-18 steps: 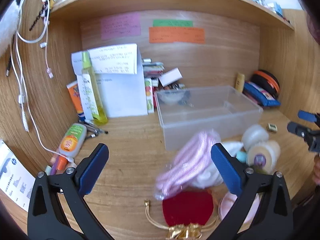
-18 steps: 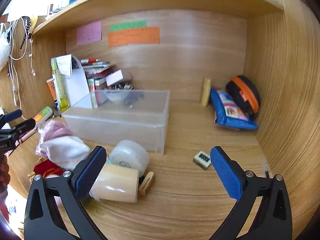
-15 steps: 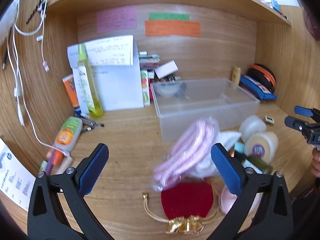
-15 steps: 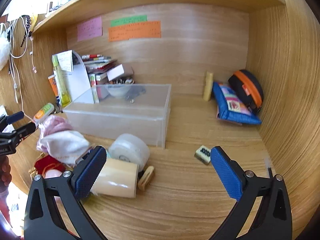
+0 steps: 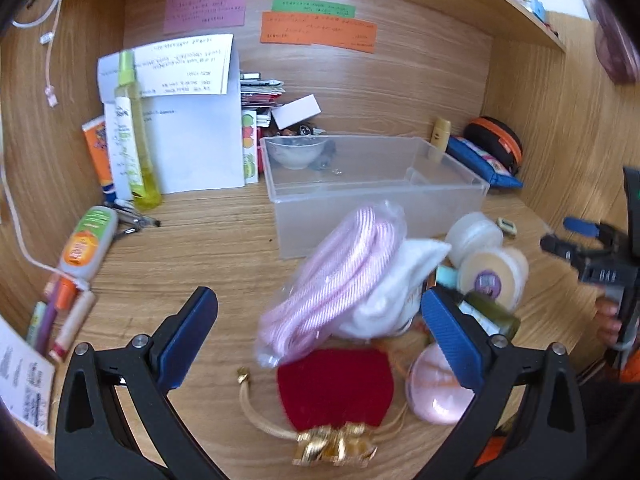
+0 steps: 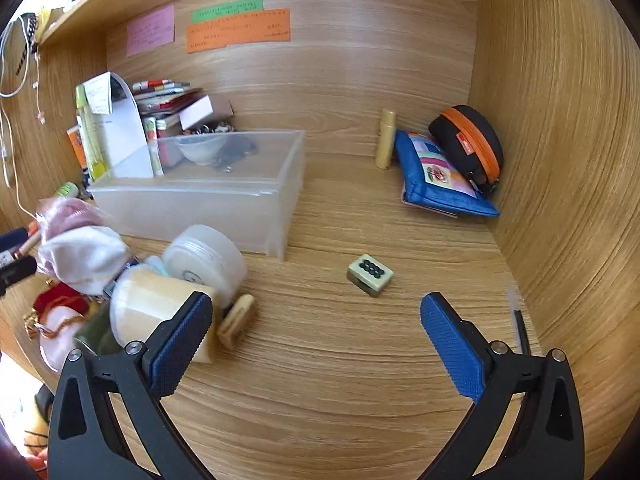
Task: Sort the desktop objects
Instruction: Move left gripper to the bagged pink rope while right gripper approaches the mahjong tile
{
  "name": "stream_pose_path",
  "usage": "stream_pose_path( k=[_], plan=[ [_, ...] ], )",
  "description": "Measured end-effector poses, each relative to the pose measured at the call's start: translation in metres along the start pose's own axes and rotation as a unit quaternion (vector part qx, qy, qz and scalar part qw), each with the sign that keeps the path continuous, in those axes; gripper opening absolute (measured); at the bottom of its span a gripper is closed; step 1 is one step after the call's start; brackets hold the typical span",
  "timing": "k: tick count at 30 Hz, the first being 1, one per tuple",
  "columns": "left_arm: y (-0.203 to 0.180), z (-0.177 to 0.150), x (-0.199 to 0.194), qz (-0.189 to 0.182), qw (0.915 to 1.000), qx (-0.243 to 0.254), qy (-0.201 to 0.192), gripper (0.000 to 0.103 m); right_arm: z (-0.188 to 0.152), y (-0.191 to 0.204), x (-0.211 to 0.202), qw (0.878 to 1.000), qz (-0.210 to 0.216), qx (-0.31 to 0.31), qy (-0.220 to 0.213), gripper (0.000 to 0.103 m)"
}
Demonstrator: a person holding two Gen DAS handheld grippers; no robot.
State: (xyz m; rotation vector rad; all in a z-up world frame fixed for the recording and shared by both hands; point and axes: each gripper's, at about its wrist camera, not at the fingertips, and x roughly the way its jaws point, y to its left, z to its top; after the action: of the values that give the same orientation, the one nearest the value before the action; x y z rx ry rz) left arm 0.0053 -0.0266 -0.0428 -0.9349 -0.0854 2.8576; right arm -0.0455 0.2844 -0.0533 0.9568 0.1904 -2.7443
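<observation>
Right wrist: tool (image 6: 316, 336) spread wide over bare desk (image 6: 340, 380), mahjong tile (image 6: 370, 274) ahead

Storage bin (image 6: 200, 204): stood centre, far on the desk (image 6: 360, 360).
Bowl (image 6: 201, 149): lay in the bin's far end.
Jars (image 6: 204, 258): lay near the bin, left.
Tile (image 6: 370, 274): lay right of the jars.
Pouches (image 6: 444, 176): leaned far right.

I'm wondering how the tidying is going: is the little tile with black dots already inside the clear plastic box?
No, the tile lies on the bare wooden desk, out in front of the clear box and apart from it.
</observation>
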Motion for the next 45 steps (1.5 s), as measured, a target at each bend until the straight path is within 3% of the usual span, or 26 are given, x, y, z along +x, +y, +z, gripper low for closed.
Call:
stream_pose_path(
  k=[9,18,26,35,45],
  plan=[
    [0.008,0.015,0.026,0.004,0.9997,-0.013,0.02,0.103,0.0,-0.001,0.009,1.0,-0.012,-0.021,0.011,0.103],
    [0.028,0.02,0.025,0.013,0.9995,-0.025,0.016,0.103,0.012,-0.015,0.047,0.997,0.018,-0.014,0.068,0.103],
    [0.043,0.033,0.034,-0.006,0.9988,-0.022,0.043,0.103,0.018,-0.031,0.071,0.994,0.034,0.0,0.106,0.103],
    [0.053,0.016,0.024,0.012,0.9966,0.028,0.076,0.103,0.026,-0.038,0.082,0.992,0.038,0.007,0.121,0.103],
    [0.033,0.014,0.066,-0.011,0.9894,0.064,0.13,0.103,0.023,-0.037,0.099,0.989,0.05,0.008,0.139,0.103]
  ],
)
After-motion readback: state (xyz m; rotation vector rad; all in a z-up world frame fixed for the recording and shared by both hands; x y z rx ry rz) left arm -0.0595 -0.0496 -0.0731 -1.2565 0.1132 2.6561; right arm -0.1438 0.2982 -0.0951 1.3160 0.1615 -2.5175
